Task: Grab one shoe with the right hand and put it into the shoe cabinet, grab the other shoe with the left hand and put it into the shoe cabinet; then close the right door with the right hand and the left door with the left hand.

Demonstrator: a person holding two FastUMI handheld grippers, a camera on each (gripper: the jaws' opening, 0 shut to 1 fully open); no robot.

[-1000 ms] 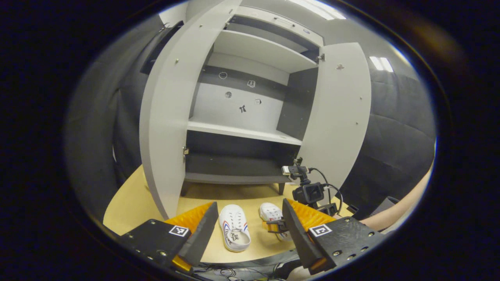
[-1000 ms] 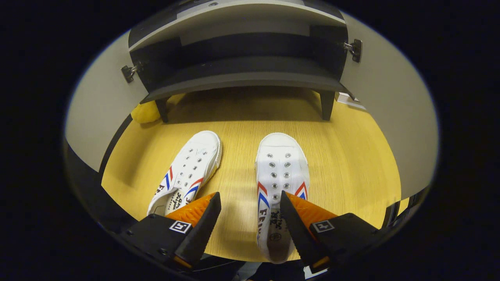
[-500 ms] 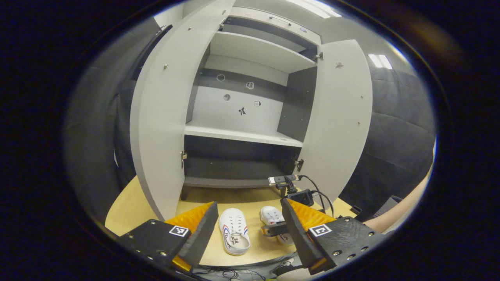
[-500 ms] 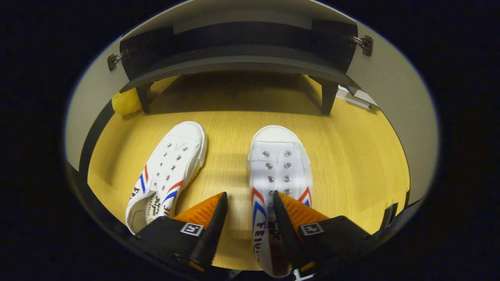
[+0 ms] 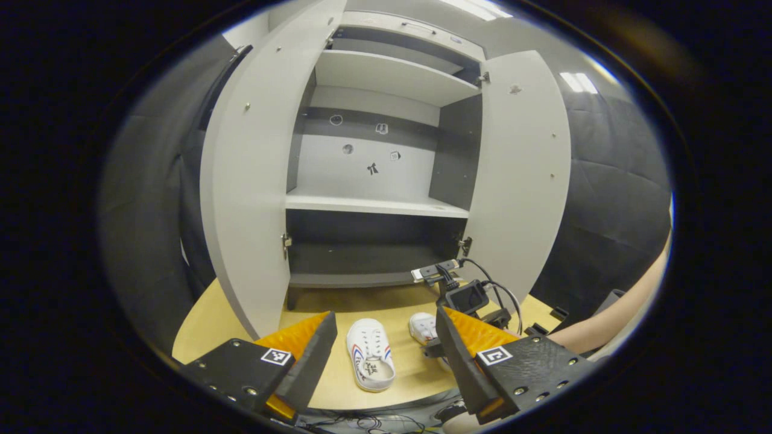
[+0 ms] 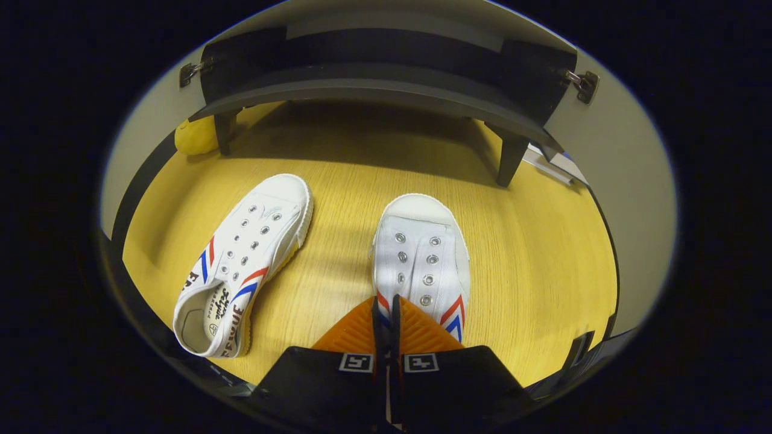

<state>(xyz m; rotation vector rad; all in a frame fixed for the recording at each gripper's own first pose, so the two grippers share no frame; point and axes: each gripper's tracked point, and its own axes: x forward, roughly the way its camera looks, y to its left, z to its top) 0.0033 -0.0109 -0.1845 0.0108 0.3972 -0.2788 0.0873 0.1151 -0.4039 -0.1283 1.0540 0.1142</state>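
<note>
Two white slip-on shoes with red and blue stripes lie on the yellow table, toes toward the cabinet. My right gripper (image 6: 384,310) is shut on the left side wall of the right-hand shoe (image 6: 422,259) near its opening. The other shoe (image 6: 241,259) lies free to its left, angled. In the left gripper view, both shoes (image 5: 373,355) (image 5: 422,325) sit below the shoe cabinet (image 5: 362,265), and the right gripper (image 5: 433,349) is down at the right-hand one. My left gripper (image 5: 386,355) hangs open above the table's near edge, holding nothing.
Both cabinet doors stand wide open, the left door (image 5: 247,199) and the right door (image 5: 522,175). The dark bottom shelf (image 6: 374,90) sits on short legs (image 6: 512,160). A yellow object (image 6: 193,135) lies by the left leg. A forearm (image 5: 615,319) reaches in from the right.
My right gripper has gone from open astride the right-hand shoe's side to shut on it. The left gripper drifted back and up a little, staying open.
</note>
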